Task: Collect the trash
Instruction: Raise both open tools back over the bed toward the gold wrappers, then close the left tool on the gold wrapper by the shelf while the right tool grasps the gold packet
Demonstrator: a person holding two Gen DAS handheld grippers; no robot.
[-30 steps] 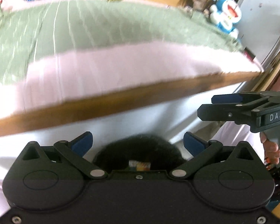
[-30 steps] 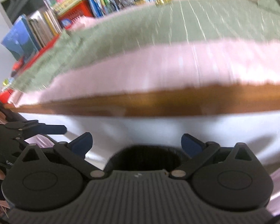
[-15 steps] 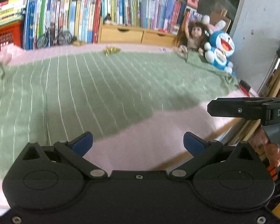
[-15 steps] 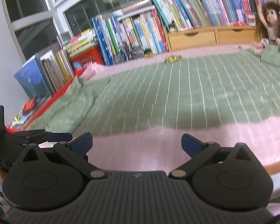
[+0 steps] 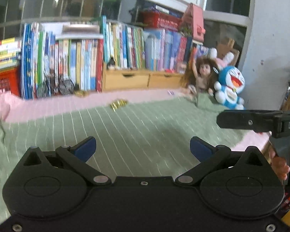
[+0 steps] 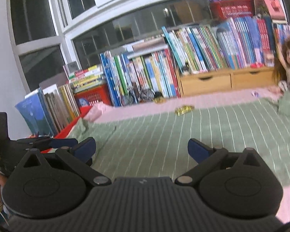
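A crumpled gold wrapper lies at the far edge of the green striped blanket on the bed. A second gold scrap sits on the pink sheet by the books, and a small purple-white scrap lies near the doll. My left gripper is open and holds nothing, well short of the wrappers. My right gripper is open and holds nothing too. The right gripper's side shows at the right of the left wrist view, with a hand under it.
A row of upright books and a wooden drawer box line the far side under a window. A doll and a blue plush toy sit at the far right. A red crate stands at the left.
Both grippers have risen from below the bed's wooden edge to above the blanket, so the far shelf and window have come into view. Both stay open.
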